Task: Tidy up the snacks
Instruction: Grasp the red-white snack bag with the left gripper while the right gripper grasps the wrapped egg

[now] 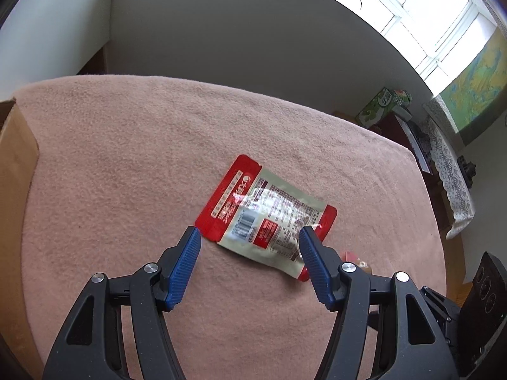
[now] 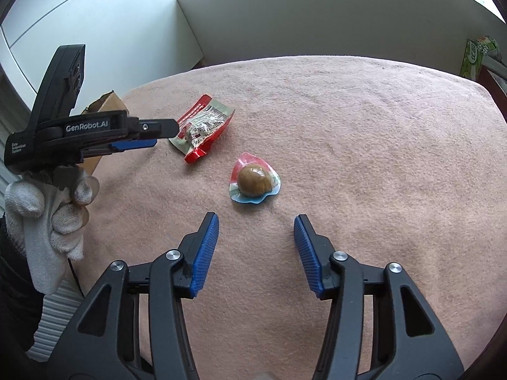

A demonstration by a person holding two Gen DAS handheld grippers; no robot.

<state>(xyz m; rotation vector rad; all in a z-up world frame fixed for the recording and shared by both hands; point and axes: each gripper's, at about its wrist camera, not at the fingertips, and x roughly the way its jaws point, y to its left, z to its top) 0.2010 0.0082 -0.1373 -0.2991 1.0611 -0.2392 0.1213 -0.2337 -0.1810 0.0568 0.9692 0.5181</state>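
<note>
A red and silver snack pouch (image 1: 266,212) lies flat on the pink blanket (image 1: 126,145). My left gripper (image 1: 249,234) is open and hovers just short of the pouch's near edge, its jaws spread wider than the pouch. In the right wrist view the pouch (image 2: 202,126) lies at the left with the left gripper (image 2: 158,134) beside it. A brown round snack in a clear wrapper (image 2: 255,183) lies in the middle. My right gripper (image 2: 256,221) is open and empty, just in front of that snack.
A cardboard box (image 1: 16,164) stands at the blanket's left edge, also in the right wrist view (image 2: 107,103). A green box (image 1: 381,106) and dark furniture with a lace cloth (image 1: 450,171) stand beyond the right edge. A white wall is behind.
</note>
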